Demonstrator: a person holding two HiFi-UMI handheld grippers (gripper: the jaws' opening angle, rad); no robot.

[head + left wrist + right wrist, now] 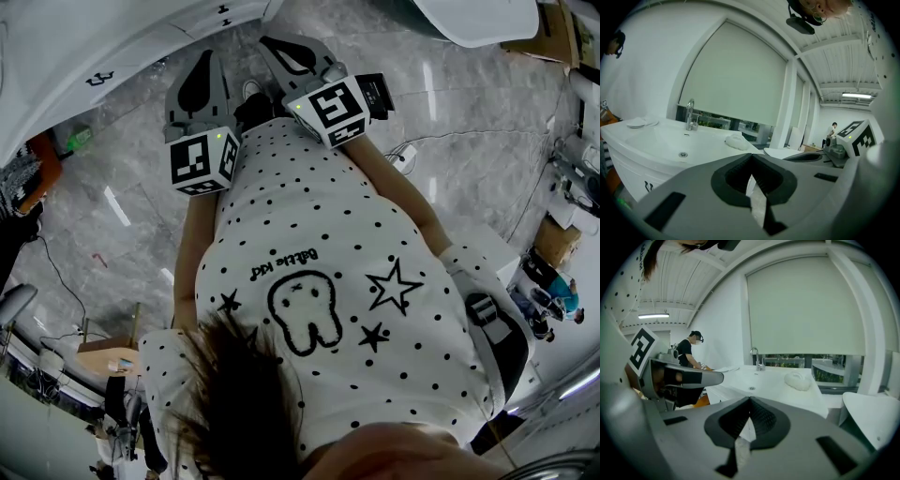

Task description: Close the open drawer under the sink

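The drawer front [633,180], white with a dark handle, sits under the sink [661,140], ahead of both grippers and apart from them; I cannot tell whether it is open. The left gripper [751,158] and right gripper [750,401] are clenched on nothing. The floor [469,122] is grey marble tile. A blind [736,79] hangs behind the tap [690,115]. The shirt [309,216] reads "Battle Kid".

White polka-dot shirt [309,216], black star prints [394,286]
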